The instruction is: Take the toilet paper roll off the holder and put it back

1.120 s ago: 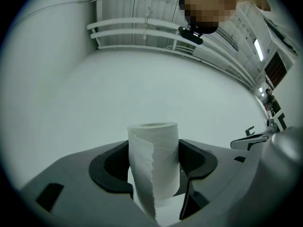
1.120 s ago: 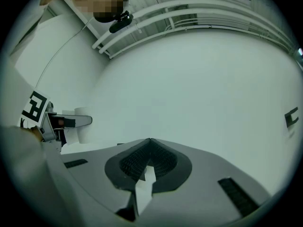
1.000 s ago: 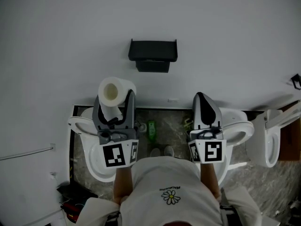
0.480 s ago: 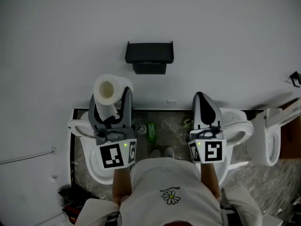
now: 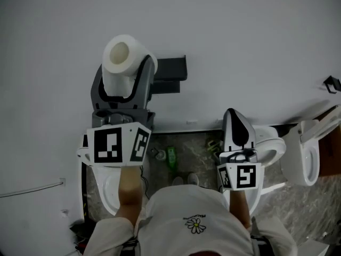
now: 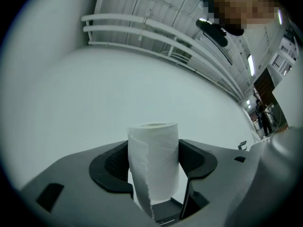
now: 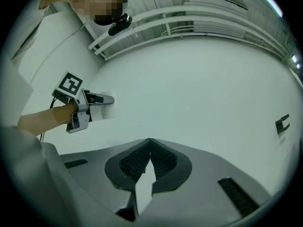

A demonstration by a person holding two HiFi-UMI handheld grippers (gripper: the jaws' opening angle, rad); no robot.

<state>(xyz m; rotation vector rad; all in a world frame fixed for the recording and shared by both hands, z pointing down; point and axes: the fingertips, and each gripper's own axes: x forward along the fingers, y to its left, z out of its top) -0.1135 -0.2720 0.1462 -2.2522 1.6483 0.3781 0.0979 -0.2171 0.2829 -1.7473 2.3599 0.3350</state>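
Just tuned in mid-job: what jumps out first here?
The white roll stands out, clamped in the left claw, high against the wall just left of the black holder. The right claw is shut and empty, lower right above a toilet.

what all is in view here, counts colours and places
wall: 1, white, fills the upper view
floor: 1, mottled grey stone, below the wall
toilet paper roll: 1, white, on end between the left gripper's jaws
holder: 1, black, on the wall, just right of the roll
toilets: 3, white, along the wall's foot
bottle: 1, green, on the floor between two toilets
hook: 1, black, on the wall, far right
left gripper: 1, grey, shut on the roll
right gripper: 1, grey, shut, empty, lower right
shirt: 1, white with daisy print, bottom centre
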